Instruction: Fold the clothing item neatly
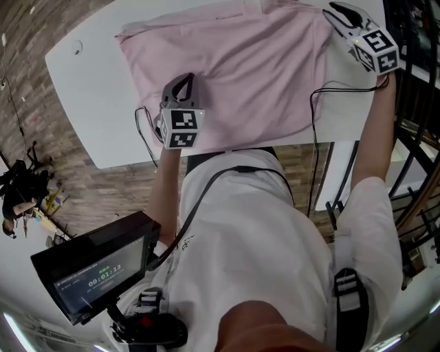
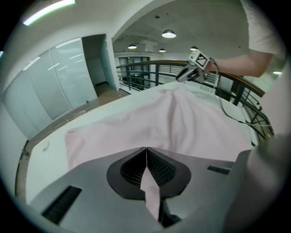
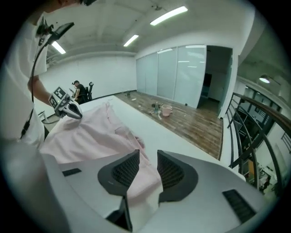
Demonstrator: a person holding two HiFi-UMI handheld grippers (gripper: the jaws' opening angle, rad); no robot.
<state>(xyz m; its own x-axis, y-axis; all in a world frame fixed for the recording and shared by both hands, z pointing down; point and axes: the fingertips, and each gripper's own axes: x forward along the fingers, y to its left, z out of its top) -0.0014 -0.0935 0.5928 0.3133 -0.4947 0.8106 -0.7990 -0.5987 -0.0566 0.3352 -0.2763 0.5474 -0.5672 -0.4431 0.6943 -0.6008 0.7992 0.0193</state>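
Left gripper (image 2: 146, 152) pinches rumpled pink garment (image 2: 191, 123).

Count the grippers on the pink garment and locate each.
2. The left gripper is shut on the pink garment at its near edge; the right gripper is at its far right corner, jaws apart, cloth between them.

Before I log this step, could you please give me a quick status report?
Left gripper shut on light pink cloth garment. Right gripper open, fabric between jaws. Garment spread on white table. Black cable trails over its edge.
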